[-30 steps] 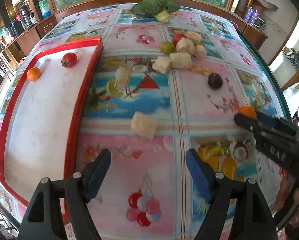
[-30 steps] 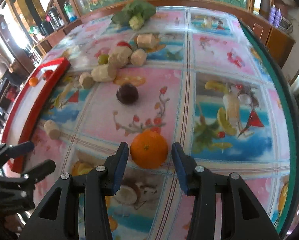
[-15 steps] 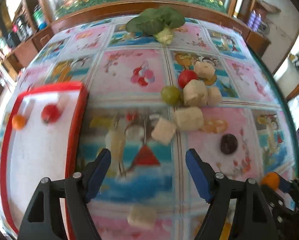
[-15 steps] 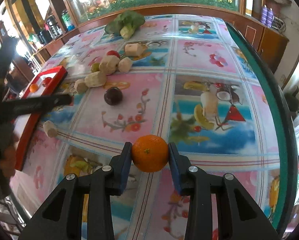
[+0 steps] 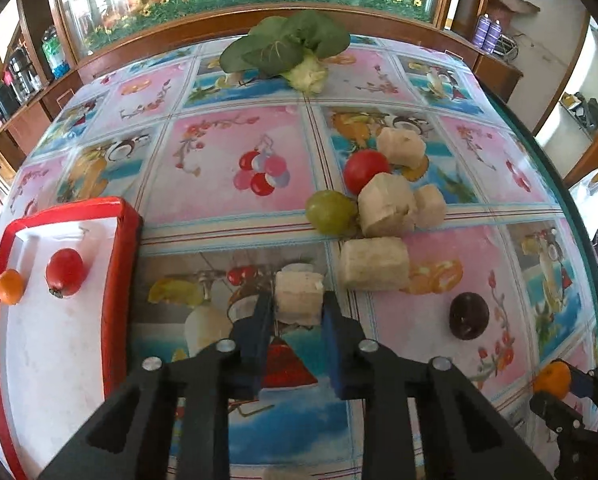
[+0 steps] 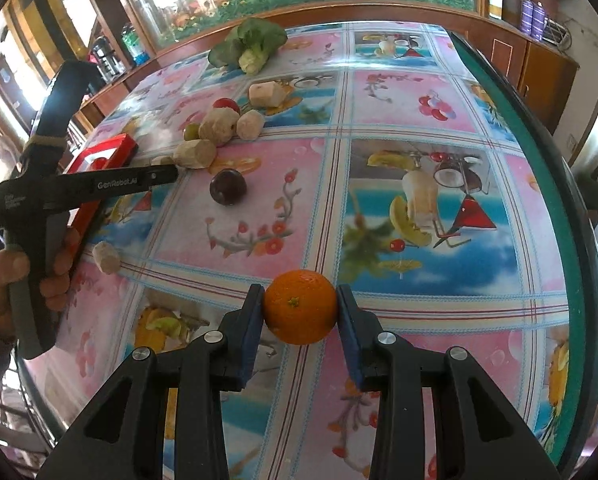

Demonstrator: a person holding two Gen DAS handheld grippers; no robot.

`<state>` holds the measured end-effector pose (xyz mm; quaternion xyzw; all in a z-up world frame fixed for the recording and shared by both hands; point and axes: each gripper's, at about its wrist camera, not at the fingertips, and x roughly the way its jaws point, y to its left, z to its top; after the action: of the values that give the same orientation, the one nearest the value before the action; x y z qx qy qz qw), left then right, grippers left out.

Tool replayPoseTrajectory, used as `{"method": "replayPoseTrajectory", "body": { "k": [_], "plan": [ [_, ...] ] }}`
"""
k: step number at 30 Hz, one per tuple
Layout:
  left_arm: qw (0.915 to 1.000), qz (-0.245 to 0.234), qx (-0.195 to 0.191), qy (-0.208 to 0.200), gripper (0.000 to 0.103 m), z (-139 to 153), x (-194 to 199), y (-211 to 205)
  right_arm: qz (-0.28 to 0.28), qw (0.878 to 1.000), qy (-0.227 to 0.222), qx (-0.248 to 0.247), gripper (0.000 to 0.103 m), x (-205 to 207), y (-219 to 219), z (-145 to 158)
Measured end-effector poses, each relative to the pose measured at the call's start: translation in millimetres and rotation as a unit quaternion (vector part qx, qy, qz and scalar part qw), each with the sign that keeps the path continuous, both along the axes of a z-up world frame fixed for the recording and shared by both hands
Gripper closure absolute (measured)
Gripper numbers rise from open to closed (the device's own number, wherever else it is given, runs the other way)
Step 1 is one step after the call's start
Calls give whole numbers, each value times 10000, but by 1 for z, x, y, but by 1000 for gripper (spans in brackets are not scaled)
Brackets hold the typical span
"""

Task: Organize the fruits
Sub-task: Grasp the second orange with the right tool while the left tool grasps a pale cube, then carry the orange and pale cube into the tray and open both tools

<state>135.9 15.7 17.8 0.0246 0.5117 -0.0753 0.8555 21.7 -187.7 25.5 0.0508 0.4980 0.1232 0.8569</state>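
Note:
My right gripper (image 6: 299,312) is shut on an orange (image 6: 300,306) and holds it above the table; it also shows at the lower right of the left wrist view (image 5: 551,379). My left gripper (image 5: 298,314) is closed around a pale beige chunk (image 5: 299,296) on the table. A red-rimmed white tray (image 5: 117,280) at the left holds a red tomato (image 5: 64,272) and a small orange fruit (image 5: 9,286). A green grape-like fruit (image 5: 331,212), a red tomato (image 5: 365,170) and a dark plum (image 5: 469,315) lie on the cloth.
Several more beige chunks (image 5: 385,204) cluster by the green fruit, and one lies alone (image 6: 106,256) near the tray. A leafy green vegetable (image 5: 287,50) sits at the far edge. The table's green rim (image 6: 571,216) runs along the right.
My left gripper moved forward and closed on the beige chunk. My right gripper closed on the orange and lifted it a little.

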Motion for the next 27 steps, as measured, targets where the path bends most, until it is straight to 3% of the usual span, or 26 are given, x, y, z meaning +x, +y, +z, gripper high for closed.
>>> {"method": "replayPoseTrajectory", "body": {
  "k": [17, 27],
  "plan": [
    [9963, -539, -632, 227, 77, 13, -86, 8, -64, 9996, -174, -218, 68, -28, 3, 11],
    [9944, -695, -703, 361, 77, 5, -121, 7, -90, 9991, -114, -408, 68, -49, 11, 5]
  ]
}}
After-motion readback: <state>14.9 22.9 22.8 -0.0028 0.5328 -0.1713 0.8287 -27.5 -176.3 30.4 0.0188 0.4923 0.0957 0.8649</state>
